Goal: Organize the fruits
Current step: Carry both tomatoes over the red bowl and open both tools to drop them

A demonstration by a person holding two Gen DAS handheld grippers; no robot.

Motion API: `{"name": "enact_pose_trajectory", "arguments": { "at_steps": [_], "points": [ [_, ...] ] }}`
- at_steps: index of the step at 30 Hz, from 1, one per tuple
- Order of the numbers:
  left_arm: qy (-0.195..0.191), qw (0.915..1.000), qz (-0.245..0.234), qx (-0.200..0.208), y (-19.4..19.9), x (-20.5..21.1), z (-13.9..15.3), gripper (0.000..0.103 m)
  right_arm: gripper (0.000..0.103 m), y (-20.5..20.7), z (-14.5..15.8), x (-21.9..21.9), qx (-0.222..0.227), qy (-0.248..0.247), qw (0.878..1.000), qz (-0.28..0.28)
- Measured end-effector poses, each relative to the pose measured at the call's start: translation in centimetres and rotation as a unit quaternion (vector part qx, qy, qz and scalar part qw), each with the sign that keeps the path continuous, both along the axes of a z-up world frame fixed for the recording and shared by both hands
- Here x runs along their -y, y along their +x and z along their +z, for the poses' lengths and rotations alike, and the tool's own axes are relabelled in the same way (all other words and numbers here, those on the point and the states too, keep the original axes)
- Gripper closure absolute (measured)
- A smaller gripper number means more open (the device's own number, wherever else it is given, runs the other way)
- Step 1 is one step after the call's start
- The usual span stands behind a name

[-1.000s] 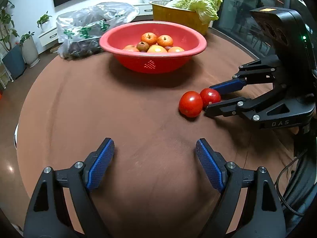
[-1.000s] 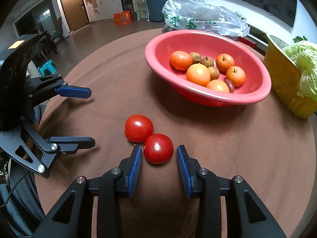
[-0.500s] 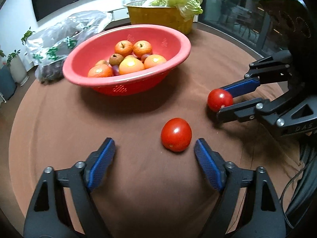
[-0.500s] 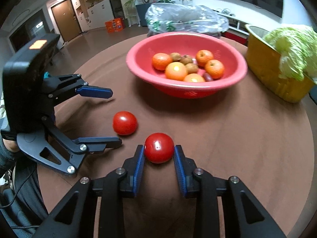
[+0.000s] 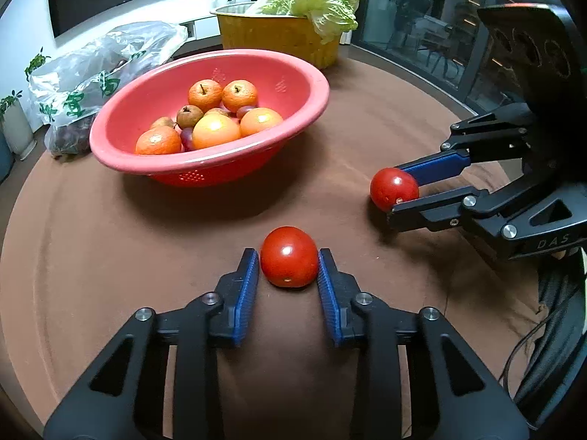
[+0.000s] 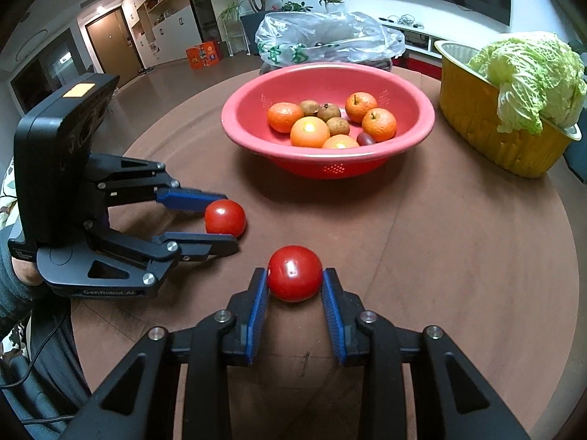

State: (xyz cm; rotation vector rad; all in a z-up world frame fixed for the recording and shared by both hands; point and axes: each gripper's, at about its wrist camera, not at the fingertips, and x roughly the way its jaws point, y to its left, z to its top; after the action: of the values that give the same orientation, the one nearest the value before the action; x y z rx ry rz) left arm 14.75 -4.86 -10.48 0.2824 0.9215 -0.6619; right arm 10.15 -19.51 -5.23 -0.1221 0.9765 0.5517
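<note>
Two red tomatoes lie on the round brown table. My left gripper is at the near tomato, its jaws closing tight with both blue pads against its sides. From the right wrist view the same left gripper holds that tomato low over the cloth. My right gripper is shut on the other tomato; it also shows at the right as the right gripper with its tomato. Behind them stands a red bowl with oranges and small brown fruits.
A yellow basin with a cabbage stands behind the bowl. A clear plastic bag of dark produce lies at the table's far edge. A person's sleeve shows behind the left gripper.
My left gripper came up to the near tomato and closed from wide open onto it. The right gripper shut on its tomato and drew it away from the other one.
</note>
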Motion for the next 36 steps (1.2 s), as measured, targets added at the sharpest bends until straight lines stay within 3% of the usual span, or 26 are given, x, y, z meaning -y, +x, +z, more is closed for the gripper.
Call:
{"name": "enact_pose_trajectory", "arguments": {
  "at_steps": [9, 17, 26, 36],
  "points": [
    [-0.013, 0.9998, 0.017, -0.001, -0.7, -1.0, 0.5, 0.075, 0.070, 0.3, 0.1, 0.4, -0.001, 0.002, 1.000, -0.019],
    [-0.049, 0.9952, 0.083, 0.019, -0.2, -4.0, 3.6, 0.075, 0.070, 0.6, 1.3, 0.9, 0.002, 0.001, 0.998, -0.055],
    [-0.053, 0.9881, 0.135, 0.051, 3.2, -5.1, 6.9, 0.075, 0.070, 2.6, 4.6, 0.1, 0.036, -0.006, 0.995, -0.094],
    [-0.046, 0.9866, 0.146, 0.057, 7.5, -3.0, 6.9, 0.075, 0.070, 5.7, 5.6, -1.9, 0.060, -0.023, 0.993, -0.096]
  ]
}}
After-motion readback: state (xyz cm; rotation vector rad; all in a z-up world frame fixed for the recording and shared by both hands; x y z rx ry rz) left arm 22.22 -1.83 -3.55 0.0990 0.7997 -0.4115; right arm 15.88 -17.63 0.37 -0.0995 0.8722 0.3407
